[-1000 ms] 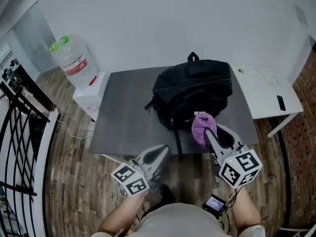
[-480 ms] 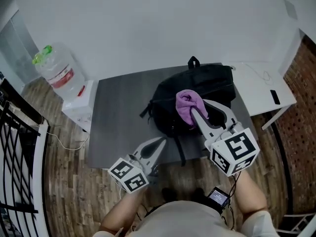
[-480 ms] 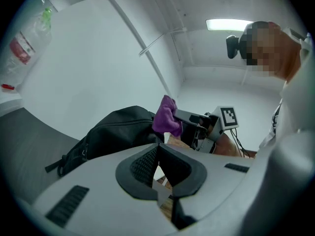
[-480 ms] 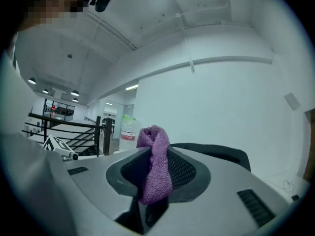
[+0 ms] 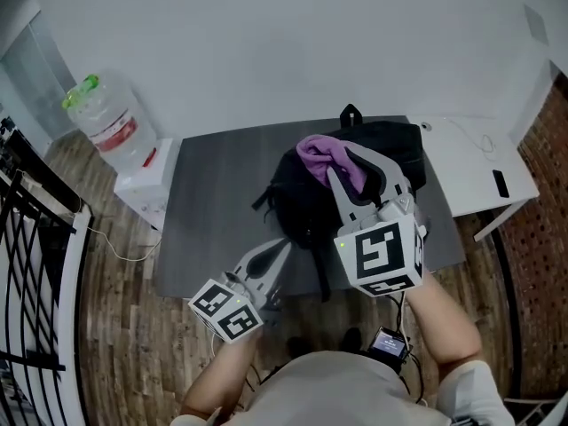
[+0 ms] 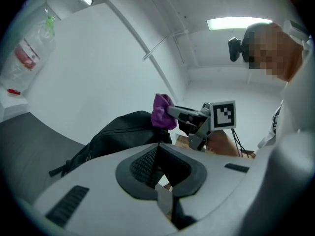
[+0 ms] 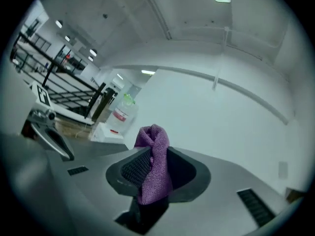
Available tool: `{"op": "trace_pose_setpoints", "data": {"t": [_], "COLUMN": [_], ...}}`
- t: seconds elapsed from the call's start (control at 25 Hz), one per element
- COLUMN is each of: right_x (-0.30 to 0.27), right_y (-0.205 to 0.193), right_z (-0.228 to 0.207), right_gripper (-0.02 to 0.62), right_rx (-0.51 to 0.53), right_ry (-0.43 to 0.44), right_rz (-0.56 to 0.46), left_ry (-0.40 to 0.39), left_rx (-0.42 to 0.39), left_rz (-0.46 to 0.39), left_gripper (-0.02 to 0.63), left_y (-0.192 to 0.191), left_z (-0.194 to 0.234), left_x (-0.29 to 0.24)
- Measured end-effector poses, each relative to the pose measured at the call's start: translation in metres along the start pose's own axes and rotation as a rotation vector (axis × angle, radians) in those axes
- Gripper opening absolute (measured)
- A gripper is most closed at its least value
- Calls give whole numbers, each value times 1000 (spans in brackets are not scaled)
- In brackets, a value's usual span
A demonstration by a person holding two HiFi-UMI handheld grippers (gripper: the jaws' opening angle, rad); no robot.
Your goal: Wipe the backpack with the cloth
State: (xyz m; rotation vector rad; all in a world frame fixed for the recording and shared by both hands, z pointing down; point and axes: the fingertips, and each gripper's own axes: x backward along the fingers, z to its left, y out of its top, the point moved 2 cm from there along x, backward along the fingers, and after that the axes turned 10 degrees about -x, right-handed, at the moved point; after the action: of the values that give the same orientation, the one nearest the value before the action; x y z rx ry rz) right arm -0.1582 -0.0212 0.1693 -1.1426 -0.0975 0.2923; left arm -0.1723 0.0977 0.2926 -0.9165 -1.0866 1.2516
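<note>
**A:** Where's the cloth (image 7: 153, 173)?

**B:** It's pinched between the fingers of the right gripper (image 5: 348, 169), a purple wad bunched out past the tips. I'd judge that is deliberate, so that soft cloth meets the bag and not hard plastic.

**A:** And the backpack (image 5: 302, 198)?

**B:** It lies on the grey desk (image 5: 213, 202), toward the far right, with its carry loop (image 5: 351, 114) at the far edge. The right gripper is held about level over its top, so the wipe looks set to begin there.

**A:** What is the left gripper (image 5: 282, 247) doing?

**B:** It sits low at the near edge of the desk, fingers pressed together on nothing, pointing at the bag's near left side. My guess is it stands by to steady the bag. It isn't touching it.

**A:** Is the cloth on the backpack yet?

**B:** That's hard to say. In the head view the gripper and cloth cover the middle of the bag's top. In the left gripper view the cloth sits right at the bag's upper outline, so it may be brushing it or hanging just above.

**A:** Does the right gripper view settle it?

**B:** No. Its own body blocks everything below, so the backpack doesn't show there at all. You only see the wall, a bottle (image 7: 121, 113) at the far left and the left gripper.

**A:** Is anything else cut off?

**B:** A strap (image 5: 318, 269) trails to the near desk edge, partly behind the right gripper's cube.
</note>
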Motion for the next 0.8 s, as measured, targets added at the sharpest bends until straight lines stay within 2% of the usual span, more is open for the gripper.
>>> {"op": "trace_pose_setpoints", "data": {"t": [0.12, 0.4, 0.64, 0.8], "right_x": [-9, -12, -9, -4], "right_y": [-9, -24, -19, -21], "right_z": [4, 12, -3, -24], "right_gripper": [104, 106, 103, 100], "right_rx": [122, 245, 241, 222], "right_ry": [-29, -43, -73, -109], "right_rz": [14, -39, -88, -83], "left_ry": [11, 22, 15, -4], "left_rx": [-2, -1, -11, -13], "left_rz": [-7, -7, -5, -8], "left_gripper": [5, 5, 5, 5], "left_y": [1, -2, 0, 2], "left_z": [-1, -1, -2, -8], "left_x": [-6, -19, -29, -40]}}
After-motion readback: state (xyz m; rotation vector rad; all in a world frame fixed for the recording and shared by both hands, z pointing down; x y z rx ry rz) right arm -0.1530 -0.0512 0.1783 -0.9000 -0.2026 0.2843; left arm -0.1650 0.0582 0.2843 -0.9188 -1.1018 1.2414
